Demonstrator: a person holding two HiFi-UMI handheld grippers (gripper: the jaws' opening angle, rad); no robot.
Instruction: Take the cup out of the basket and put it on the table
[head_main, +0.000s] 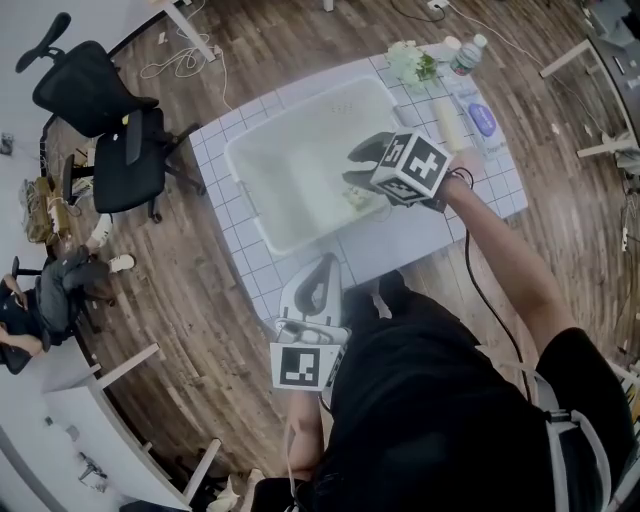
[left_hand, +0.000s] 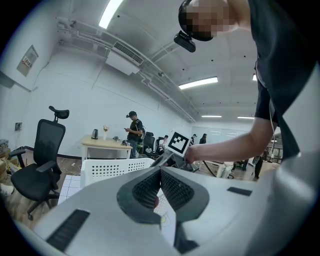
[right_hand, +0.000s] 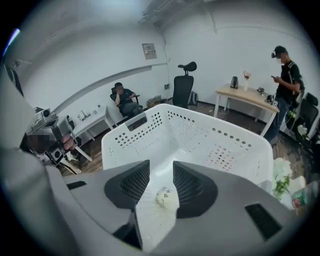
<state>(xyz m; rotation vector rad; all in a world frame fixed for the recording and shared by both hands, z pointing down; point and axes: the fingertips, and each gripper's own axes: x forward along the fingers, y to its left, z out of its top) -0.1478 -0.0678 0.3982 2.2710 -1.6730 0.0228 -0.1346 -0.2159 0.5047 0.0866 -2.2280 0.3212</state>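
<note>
A large white plastic basket with perforated walls is set on a white, grid-patterned worktop. A small cream-coloured cup with dark print on its side is seen lying tipped over on the basket's floor, near the wall closest to the person.

The right tongs are held inside the basket, angled downward, with the jaws released and spread wide. In the right gripper view the cup is framed in the gap between them, yet it is touched by neither jaw. In the head view the same tongs are placed over the basket's right part.

The left tongs are kept low at the near edge of the worktop, pointed towards the basket. Their jaws are clenched together at the tips, with nothing between them.

A clear plastic bottle and a small bunch of white flowers are placed at the far corner of the worktop, beyond the basket.
</note>
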